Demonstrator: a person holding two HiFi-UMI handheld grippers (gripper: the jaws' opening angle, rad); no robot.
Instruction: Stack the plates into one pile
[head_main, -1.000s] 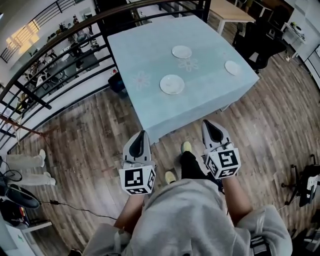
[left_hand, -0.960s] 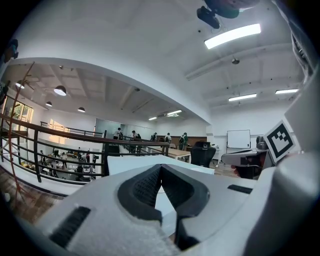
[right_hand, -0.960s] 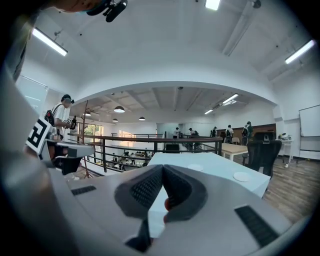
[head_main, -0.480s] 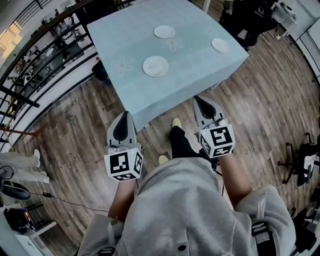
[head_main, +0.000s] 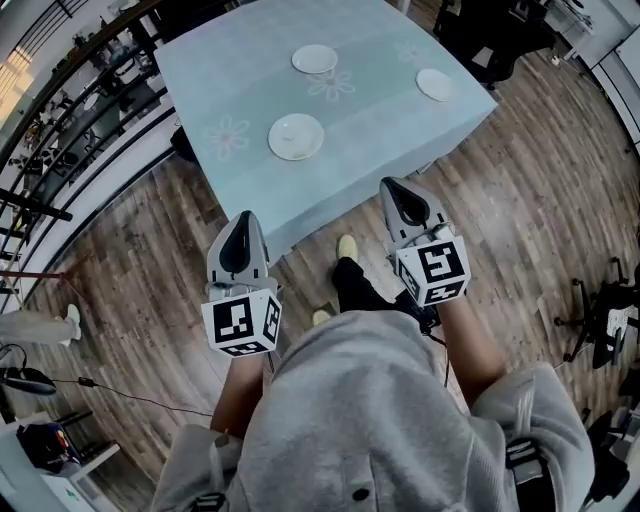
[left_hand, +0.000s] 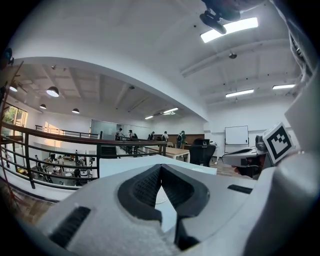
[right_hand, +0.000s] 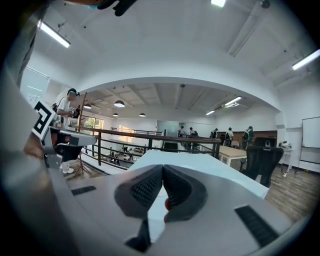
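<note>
Three white plates lie apart on a pale blue tablecloth (head_main: 380, 140): a near one (head_main: 296, 136), a far one (head_main: 315, 59) and one at the right corner (head_main: 435, 84). My left gripper (head_main: 243, 223) hangs over the wooden floor, short of the table's near edge, jaws shut and empty. My right gripper (head_main: 394, 190) points at the table's near edge, also shut with nothing in it. In the left gripper view the jaw tips (left_hand: 160, 167) meet in front of the table (left_hand: 185, 167). The tips (right_hand: 162, 169) meet likewise in the right gripper view.
A black railing (head_main: 60, 130) runs along the table's left side, with a lower floor beyond it. A dark office chair (head_main: 495, 35) stands at the table's far right. Wooden floor (head_main: 520, 200) surrounds the table. More tables and people show far off in both gripper views.
The table and plates have drawn closer in the head view. Both grippers have moved forward toward the table's near edge, jaws staying shut.
</note>
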